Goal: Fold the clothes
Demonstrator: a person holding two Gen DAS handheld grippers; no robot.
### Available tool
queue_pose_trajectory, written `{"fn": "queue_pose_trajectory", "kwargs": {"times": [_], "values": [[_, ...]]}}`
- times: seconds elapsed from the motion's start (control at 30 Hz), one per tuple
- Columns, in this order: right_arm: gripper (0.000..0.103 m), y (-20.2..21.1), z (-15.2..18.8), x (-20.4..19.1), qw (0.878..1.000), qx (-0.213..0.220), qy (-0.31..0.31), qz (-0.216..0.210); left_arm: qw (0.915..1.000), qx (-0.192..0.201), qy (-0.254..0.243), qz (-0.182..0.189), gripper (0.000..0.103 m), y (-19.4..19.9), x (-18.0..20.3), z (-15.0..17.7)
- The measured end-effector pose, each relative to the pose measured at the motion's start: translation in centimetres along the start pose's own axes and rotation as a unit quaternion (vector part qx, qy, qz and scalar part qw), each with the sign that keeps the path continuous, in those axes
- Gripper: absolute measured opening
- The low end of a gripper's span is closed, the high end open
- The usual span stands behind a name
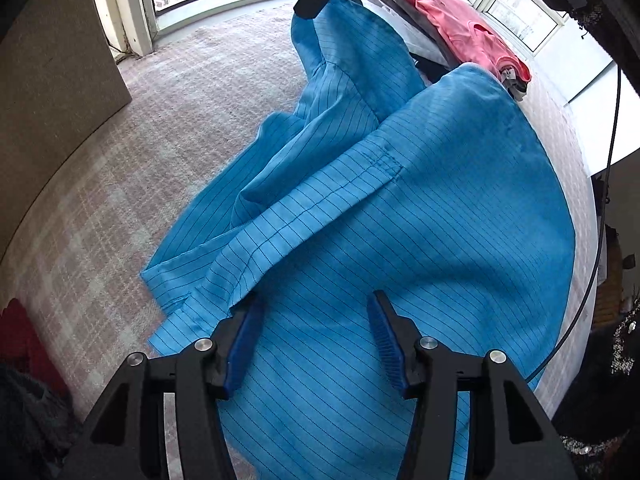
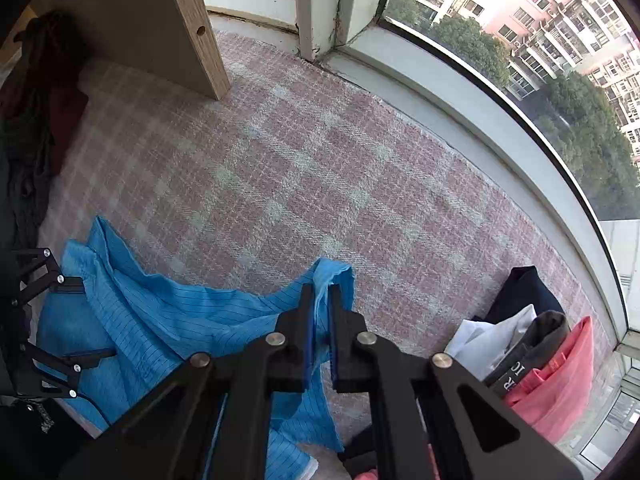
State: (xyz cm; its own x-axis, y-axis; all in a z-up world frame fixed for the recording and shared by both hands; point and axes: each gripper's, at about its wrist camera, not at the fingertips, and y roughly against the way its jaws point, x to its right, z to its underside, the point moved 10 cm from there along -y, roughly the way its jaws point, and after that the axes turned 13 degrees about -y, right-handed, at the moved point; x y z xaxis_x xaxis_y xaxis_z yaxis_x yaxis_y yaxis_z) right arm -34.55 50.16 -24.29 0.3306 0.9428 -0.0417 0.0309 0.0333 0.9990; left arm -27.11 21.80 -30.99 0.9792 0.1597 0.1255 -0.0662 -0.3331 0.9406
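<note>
Through my left wrist camera, my left gripper [image 1: 316,336] hangs spread above a rumpled blue pinstriped garment [image 1: 400,208] on the pink checked woven cover [image 1: 192,92]; only my right camera shows my right gripper [image 2: 321,300] clamping the garment's edge.

Garment [image 1: 400,208] on checked cloth [image 2: 304,160], folded pile [image 1: 448,28] behind it, window [image 2: 520,60] beyond.

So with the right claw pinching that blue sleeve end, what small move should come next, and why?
Probably the right claw should carry the sleeve end inward across the blue striped garment. It is shut on that fabric, the sleeve trails outward over the checked cover, and the left claw is open above the body.
</note>
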Motion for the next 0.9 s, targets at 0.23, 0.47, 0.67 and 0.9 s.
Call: {"fn": "queue_pose_trajectory", "kwargs": {"times": [0.23, 0.47, 0.67, 0.9], "values": [[0.006, 3.4, -2.3, 2.2, 0.92, 0.018, -0.214, -0.328, 1.0, 0.001, -0.009, -0.002, 0.053, -0.2, 0.2, 0.2], [0.006, 1.3, -1.9, 5.8, 0.936, 0.051, -0.258, -0.235, 0.9996, 0.0, -0.027, -0.008, 0.057, -0.3, 0.5, 0.7], [0.01, 7.2, 0.2, 3.1, 0.968, 0.153, -0.139, -0.143, 0.9997, 0.001, -0.025, -0.004, 0.058, -0.4, 0.6, 1.0], [0.018, 11.7, 4.9, 9.1, 0.961, 0.224, -0.142, -0.084, 1.0, 0.005, -0.005, -0.004, 0.057, 0.6, -0.4, 1.4]]}}
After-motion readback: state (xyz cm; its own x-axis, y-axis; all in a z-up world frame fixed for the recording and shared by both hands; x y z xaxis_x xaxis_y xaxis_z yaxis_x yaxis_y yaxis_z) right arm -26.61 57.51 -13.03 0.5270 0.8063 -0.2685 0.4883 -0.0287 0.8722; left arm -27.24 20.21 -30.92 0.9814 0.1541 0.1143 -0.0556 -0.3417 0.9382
